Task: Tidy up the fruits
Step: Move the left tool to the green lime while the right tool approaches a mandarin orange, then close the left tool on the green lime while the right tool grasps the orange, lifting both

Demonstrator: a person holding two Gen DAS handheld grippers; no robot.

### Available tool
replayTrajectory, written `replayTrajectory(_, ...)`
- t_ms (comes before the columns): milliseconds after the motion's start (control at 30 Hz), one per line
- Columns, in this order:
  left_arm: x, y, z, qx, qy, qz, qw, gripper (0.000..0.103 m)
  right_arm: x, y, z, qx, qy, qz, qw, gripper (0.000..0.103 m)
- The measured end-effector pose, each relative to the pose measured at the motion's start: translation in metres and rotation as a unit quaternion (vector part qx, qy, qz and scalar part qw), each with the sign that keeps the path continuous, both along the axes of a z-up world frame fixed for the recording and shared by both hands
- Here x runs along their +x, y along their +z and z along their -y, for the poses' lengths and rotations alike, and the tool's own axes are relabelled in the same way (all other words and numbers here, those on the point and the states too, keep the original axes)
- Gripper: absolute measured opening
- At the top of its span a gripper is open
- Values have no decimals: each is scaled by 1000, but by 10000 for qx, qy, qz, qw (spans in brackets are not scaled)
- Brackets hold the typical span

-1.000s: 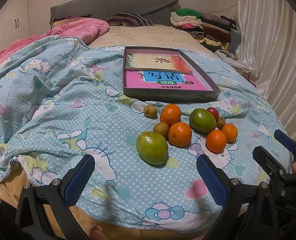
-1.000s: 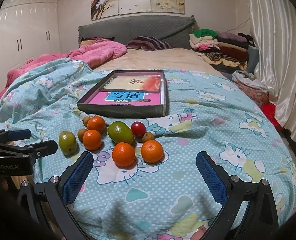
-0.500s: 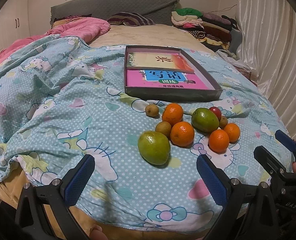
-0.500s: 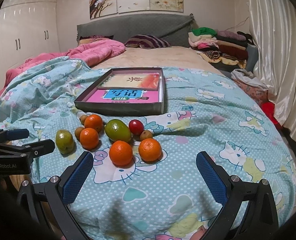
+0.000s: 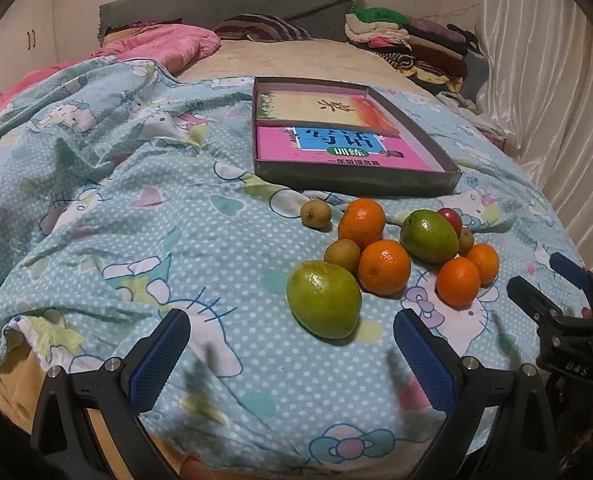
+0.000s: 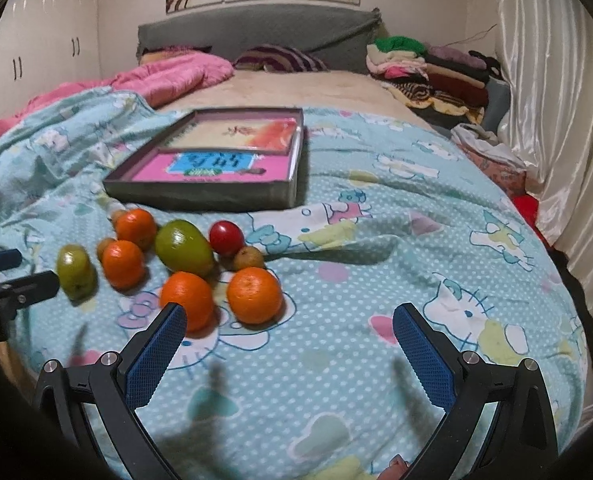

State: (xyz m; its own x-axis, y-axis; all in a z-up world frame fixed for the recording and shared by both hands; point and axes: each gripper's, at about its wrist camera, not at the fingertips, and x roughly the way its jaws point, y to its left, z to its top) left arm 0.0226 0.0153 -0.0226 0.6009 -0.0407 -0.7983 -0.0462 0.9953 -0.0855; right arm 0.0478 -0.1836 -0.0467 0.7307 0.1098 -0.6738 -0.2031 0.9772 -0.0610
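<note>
Left wrist view: left hand-held gripper [image 5: 288, 354] spread wide, holding nothing, low over the bed quilt [image 5: 136, 216]. Green mango [image 5: 323, 299] lies just ahead between its fingers; oranges [image 5: 383, 267], second mango [image 5: 429, 236], small brown fruits [image 5: 315, 213] cluster near the shallow box [image 5: 356, 182] with books.

Right wrist view: right hand-held gripper [image 6: 288, 354] wide apart, empty. Two oranges [image 6: 254, 295] just ahead, left finger overlaps one. Red fruit [image 6: 226, 237] beside mango [image 6: 183, 248]. Left hand-held gripper at left edge.
</note>
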Motion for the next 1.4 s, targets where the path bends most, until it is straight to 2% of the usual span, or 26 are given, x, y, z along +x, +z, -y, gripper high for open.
replayTrajectory(267,11,-9,6,71,-118,-121,9998,96,17,-10,-4,-178,279,-97,9994,102)
replayTrajectory(400,16,-13,9,62,-180,-192,9996,88,24,-14,-5,-182,361,-176,9990,96)
replayTrajectory(467,19,-15,11,58,-206,-228,9995,85,28,-16,-6,-151,418,-232,9987,90)
replayTrajectory(533,21,-16,12,64,-238,-233,9994,82,33,-18,-6,-120,502,-334,9981,74)
replayTrajectory(667,26,-17,16,104,-294,-233,9992,75,39,-23,-10,-16,680,-458,9966,64)
replayTrajectory(900,32,-21,17,126,-314,-278,9990,63,44,-30,-22,-42,968,-564,9937,40)
replayTrajectory(967,32,-22,17,118,-320,-290,9990,60,44,-31,-23,-62,992,-549,9935,38)
replayTrajectory(1100,35,-22,15,-25,-432,-297,9986,47,44,-30,-21,-2,1003,-541,9935,37)
replayTrajectory(1233,34,-19,16,8,-533,-320,9981,47,43,-24,-13,153,894,-519,9945,37)
replayTrajectory(1400,33,-5,9,-179,-543,-245,9981,47,45,-6,0,399,752,-352,9958,37)
